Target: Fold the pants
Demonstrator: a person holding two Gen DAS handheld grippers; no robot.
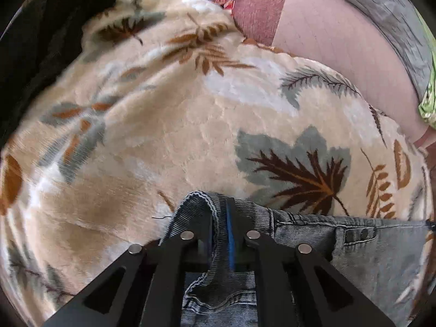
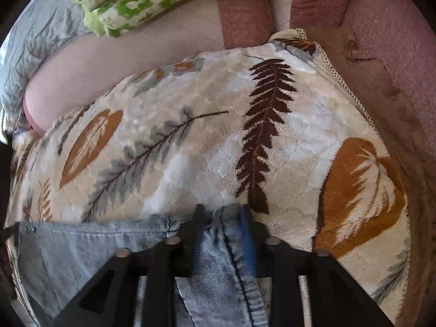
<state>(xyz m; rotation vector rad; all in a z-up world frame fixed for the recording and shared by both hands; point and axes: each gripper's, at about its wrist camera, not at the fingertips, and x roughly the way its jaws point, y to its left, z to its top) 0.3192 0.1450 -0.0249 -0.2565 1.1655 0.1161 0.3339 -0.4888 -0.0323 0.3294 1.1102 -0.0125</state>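
Light blue denim pants [image 1: 354, 248] lie at the near edge of a cream fleece blanket with a leaf print [image 1: 177, 125]. My left gripper [image 1: 218, 218] is shut on the waistband at one end; belt loops and rivets show to its right. In the right wrist view the pants [image 2: 81, 250] stretch off to the left, and my right gripper [image 2: 222, 218] is shut on a seamed edge of the denim. Both hold the cloth just above the blanket [image 2: 218, 136].
The blanket covers a pink sofa or bed [image 1: 335, 41]. A black garment [image 1: 35, 41] lies at the far left. A grey quilt [image 2: 35, 46] and a green-and-white patterned pillow [image 2: 141, 0] sit at the back. A brown blanket edge [image 2: 381, 87] runs along the right.
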